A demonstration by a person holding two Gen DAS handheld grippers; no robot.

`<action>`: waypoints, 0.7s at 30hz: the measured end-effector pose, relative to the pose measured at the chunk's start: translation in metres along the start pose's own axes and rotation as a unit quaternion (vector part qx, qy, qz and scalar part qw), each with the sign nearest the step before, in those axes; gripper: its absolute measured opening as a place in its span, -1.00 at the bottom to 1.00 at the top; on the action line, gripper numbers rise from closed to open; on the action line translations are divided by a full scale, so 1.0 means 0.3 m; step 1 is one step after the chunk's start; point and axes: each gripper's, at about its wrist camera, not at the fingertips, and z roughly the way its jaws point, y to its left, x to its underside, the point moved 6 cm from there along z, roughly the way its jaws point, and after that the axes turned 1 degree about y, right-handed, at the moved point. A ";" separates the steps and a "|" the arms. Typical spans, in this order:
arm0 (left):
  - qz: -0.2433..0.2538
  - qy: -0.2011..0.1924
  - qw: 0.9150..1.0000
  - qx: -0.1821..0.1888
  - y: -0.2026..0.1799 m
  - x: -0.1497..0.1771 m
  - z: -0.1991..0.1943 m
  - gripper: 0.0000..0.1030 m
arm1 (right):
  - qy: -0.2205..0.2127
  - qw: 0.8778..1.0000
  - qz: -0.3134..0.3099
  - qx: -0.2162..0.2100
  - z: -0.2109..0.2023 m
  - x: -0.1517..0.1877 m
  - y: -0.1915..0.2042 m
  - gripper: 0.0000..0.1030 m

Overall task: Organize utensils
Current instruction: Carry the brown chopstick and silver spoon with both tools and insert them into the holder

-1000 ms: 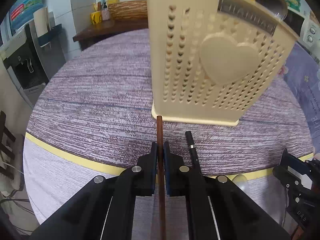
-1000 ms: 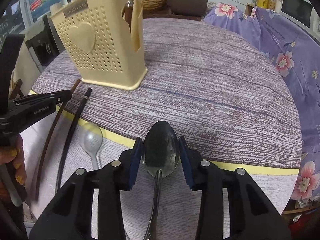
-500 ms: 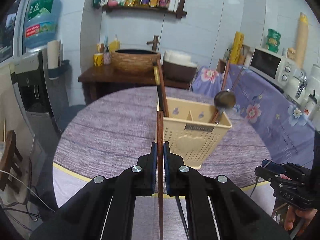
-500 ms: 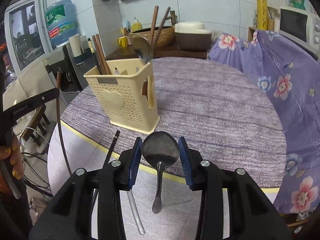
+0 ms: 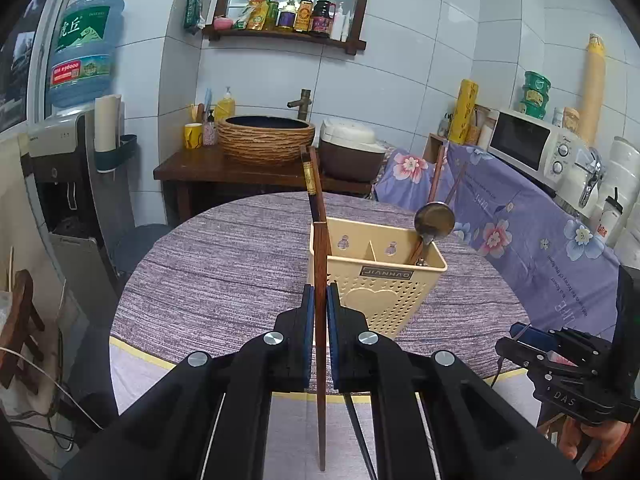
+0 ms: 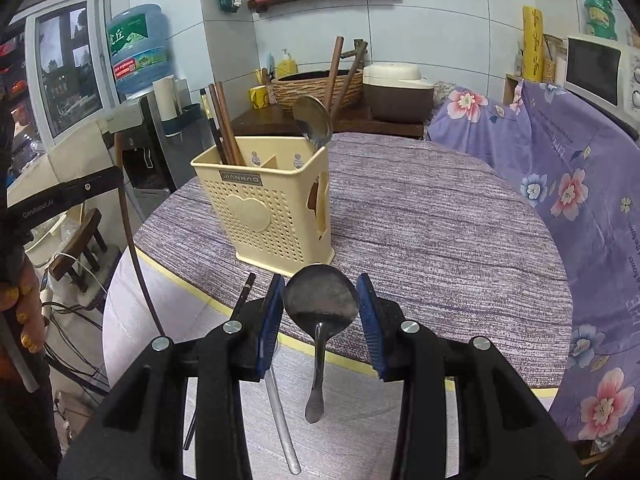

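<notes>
A cream perforated utensil holder [image 5: 394,288] [image 6: 272,208] stands on the round table. It holds brown chopsticks [image 6: 224,124] in its left compartment and a metal spoon [image 6: 313,122] [image 5: 434,220] in the right one. My left gripper [image 5: 319,312] is shut on a brown chopstick [image 5: 320,264], held upright in the air in front of the holder. My right gripper [image 6: 320,304] is shut on a metal spoon [image 6: 320,300] by its bowl, handle hanging down, lifted above the table's near edge.
A black chopstick [image 6: 240,304] and a metal handle [image 6: 282,420] lie on the table [image 6: 440,220] near its front edge. A purple floral cloth [image 6: 580,184] covers furniture to the right. A water dispenser [image 5: 68,152] stands at left, a sideboard with a woven basin [image 5: 266,140] behind.
Both grippers have risen from the table with their utensils. The left lifted the brown chopstick upright; the right lifted the spoon clear, and the holder now sits lower and farther in both views.
</notes>
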 end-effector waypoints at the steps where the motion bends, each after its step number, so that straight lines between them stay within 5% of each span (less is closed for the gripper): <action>1: 0.000 -0.002 1.000 0.002 0.000 -0.005 -0.005 -0.86 | -0.002 1.000 -0.003 -0.001 -0.002 -0.004 0.008 -0.27; 11: 0.002 -0.025 0.999 0.025 -0.005 -0.133 -0.068 -0.86 | -0.026 0.999 -0.020 -0.032 -0.043 -0.125 0.055 -0.27; 21: 0.016 -0.094 0.995 0.033 -0.089 -0.481 -0.147 -0.86 | -0.115 0.992 -0.037 -0.037 -0.123 -0.526 0.145 -0.27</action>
